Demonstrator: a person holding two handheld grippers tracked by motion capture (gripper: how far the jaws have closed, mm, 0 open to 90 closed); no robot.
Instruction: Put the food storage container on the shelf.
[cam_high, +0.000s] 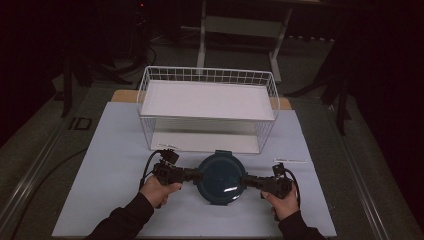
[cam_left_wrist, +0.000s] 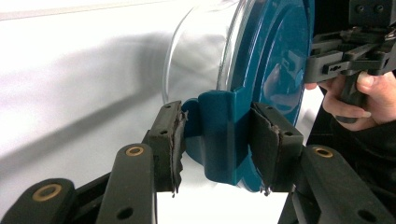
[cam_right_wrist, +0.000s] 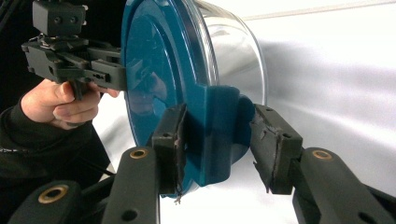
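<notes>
A round clear container with a teal lid (cam_high: 221, 176) stands on the white mat near the front, between my two grippers. My left gripper (cam_high: 197, 175) reaches in from the left; in the left gripper view its pads (cam_left_wrist: 169, 140) press from both sides on the lid's teal clasp (cam_left_wrist: 219, 135). From the right comes my right gripper (cam_high: 246, 181), whose jaws enclose the opposite clasp (cam_right_wrist: 215, 130), one pad (cam_right_wrist: 170, 140) flat on it, the other at the rim. The clear bowl (cam_right_wrist: 238, 51) shows under the lid. Each gripper view shows the other hand and gripper beyond the lid.
A white wire basket (cam_high: 207, 75) with a white shelf stands just behind the container, its lower level open toward me. The white mat (cam_high: 115, 200) covers the table. Two small labels (cam_high: 167, 146) (cam_high: 290, 160) lie on it. Dark floor and a stand lie beyond.
</notes>
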